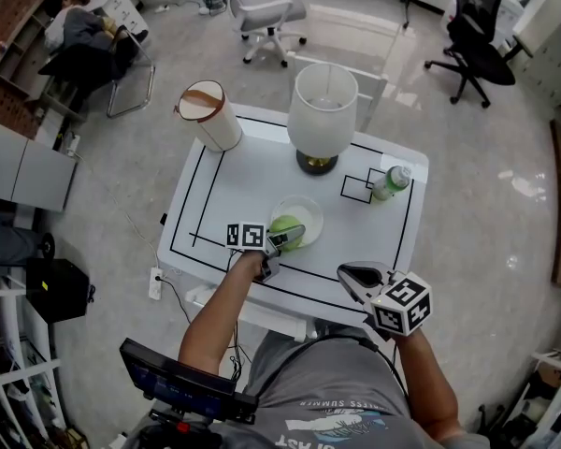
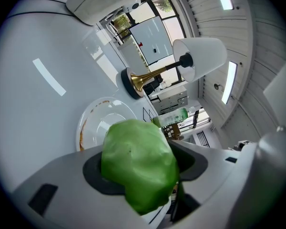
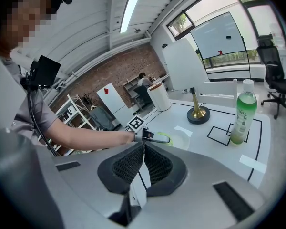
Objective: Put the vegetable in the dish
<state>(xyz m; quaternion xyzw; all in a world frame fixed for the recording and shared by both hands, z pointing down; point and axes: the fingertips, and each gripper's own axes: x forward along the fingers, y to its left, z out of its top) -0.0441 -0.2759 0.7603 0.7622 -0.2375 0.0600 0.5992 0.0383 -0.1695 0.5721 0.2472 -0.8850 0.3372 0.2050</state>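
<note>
My left gripper [image 1: 285, 237] is shut on a green leafy vegetable [image 2: 138, 163], which fills the space between its jaws. In the head view the vegetable [image 1: 286, 228] hangs over the near rim of a clear round dish [image 1: 307, 213] on the white table. The dish [image 2: 97, 125] lies just beyond the vegetable in the left gripper view and shows a brownish smear on its rim. My right gripper [image 1: 355, 279] is shut with nothing in it, held off the table's front right edge. In the right gripper view its pads [image 3: 155, 163] meet.
A white lamp [image 1: 323, 110] on a brass base stands behind the dish. A green bottle [image 1: 390, 182] stands at the right by a black square outline. A cylindrical bin [image 1: 208, 115] leans at the table's back left corner. Office chairs stand on the floor beyond.
</note>
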